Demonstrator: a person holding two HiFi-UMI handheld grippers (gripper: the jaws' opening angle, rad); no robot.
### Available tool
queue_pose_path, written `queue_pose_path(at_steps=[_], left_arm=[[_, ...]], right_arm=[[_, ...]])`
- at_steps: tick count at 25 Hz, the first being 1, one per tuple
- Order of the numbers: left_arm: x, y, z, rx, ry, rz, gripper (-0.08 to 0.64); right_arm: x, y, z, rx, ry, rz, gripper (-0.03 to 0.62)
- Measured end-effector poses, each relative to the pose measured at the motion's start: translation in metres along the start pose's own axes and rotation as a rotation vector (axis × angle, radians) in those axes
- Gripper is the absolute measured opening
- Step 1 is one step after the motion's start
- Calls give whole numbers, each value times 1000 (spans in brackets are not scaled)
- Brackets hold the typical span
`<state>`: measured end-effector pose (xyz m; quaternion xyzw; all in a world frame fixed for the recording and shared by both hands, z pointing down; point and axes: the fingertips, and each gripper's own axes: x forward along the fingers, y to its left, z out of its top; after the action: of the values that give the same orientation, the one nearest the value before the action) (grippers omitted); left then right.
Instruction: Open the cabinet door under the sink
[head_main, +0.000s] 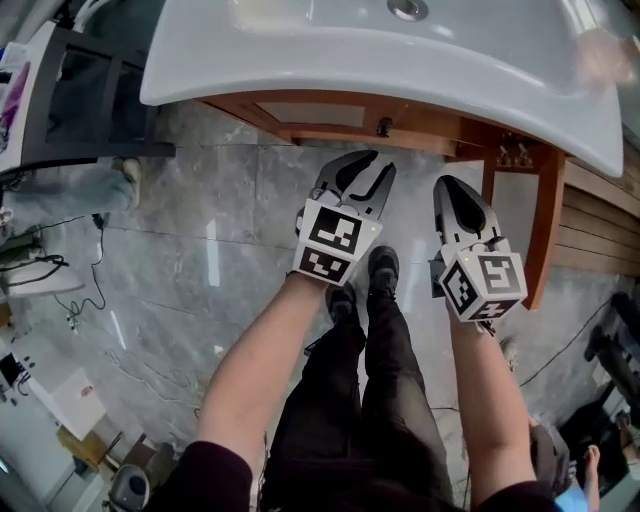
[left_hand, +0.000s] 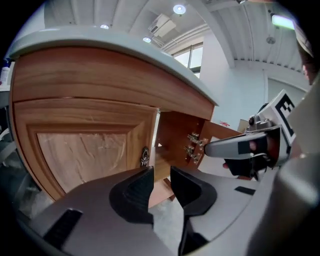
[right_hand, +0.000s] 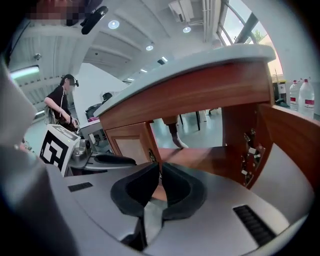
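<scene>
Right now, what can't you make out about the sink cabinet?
- Inside of the cabinet: in the head view, the sink basin covers it. In the left gripper view, the left gripper blocks most of its floor.
- Front of the open right door: it faces away in the head view and right gripper view, so only the hinged inner face shows.
- Left-door handle: too small in the head view to tell its shape.

A laboratory or test hall is shown, not a home bathroom. A white washbasin (head_main: 400, 60) on a wooden vanity cabinet (left_hand: 90, 150) is set on a grey marble-patterned floor (head_main: 200, 240), across which loose cables (head_main: 85, 295) are trailed. A high ribbed ceiling (left_hand: 250, 30) with recessed lights (left_hand: 179, 9) and an air-conditioning unit (left_hand: 161, 22) is seen overhead. Beyond the cabinet, a person (right_hand: 62, 107) is seen standing among equipment, and water bottles (right_hand: 300, 97) are lined up.
</scene>
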<state>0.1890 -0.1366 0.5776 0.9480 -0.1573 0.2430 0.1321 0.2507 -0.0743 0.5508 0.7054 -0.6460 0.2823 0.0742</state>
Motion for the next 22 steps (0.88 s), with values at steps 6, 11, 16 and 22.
queue_pose_path(at_steps=[6,11,16,22], left_arm=[[37,24,-17,3,-3,55,148],[64,32,-24,23,3,48,157],[70,38,-26,41,-6,92,107],[72,35,-31,19,19,114,87]], right_arm=[[25,-11,-9,-24,40,29,35],[29,-25,-17,-24,58,20,35],[21,-42,-16,-9,34,-10,34],[10,-49,-24,12,36,-30,34]])
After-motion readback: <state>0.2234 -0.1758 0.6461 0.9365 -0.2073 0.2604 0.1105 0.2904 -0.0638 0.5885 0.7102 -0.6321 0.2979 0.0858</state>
